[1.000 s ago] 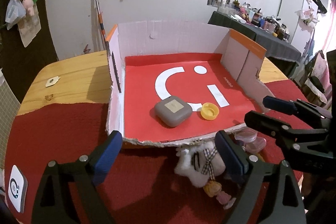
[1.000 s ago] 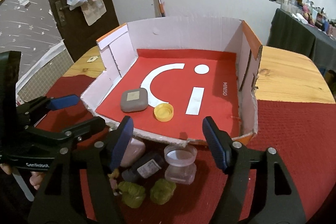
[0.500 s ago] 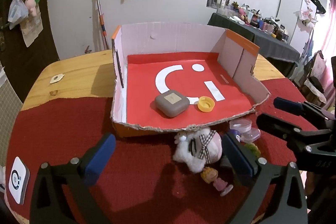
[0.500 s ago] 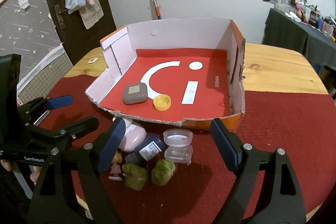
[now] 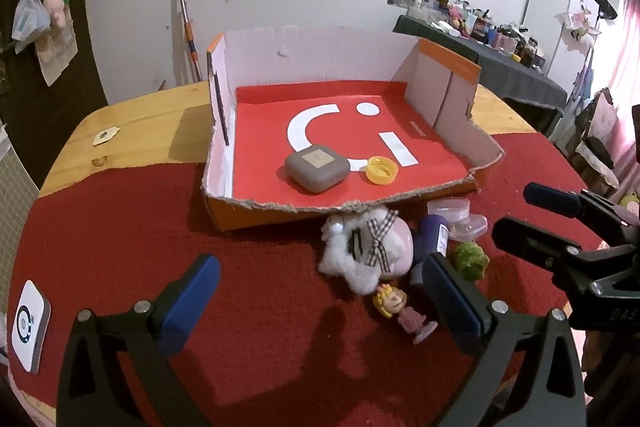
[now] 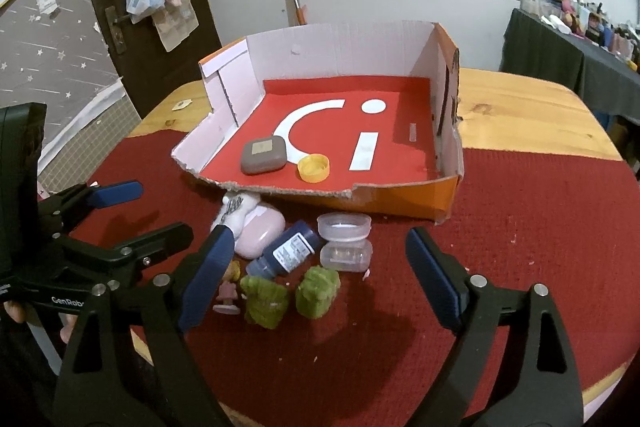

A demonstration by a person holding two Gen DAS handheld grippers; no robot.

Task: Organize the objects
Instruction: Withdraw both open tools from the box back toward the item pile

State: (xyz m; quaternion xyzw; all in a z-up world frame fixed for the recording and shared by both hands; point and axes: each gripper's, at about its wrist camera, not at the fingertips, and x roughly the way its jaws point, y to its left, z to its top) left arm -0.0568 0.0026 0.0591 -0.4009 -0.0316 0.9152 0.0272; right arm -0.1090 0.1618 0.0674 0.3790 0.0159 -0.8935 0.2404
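Pink plush (image 5: 376, 247) half-hiding dark bottle (image 5: 434, 241), figurine (image 6: 229, 291) behind right tongs (image 6: 320, 279)

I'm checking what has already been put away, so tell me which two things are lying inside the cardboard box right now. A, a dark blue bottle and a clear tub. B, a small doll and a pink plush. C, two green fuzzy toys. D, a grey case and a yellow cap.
D: the grey case and the yellow cap lie on the red floor of the cardboard box; everything else sits outside, in front of it.
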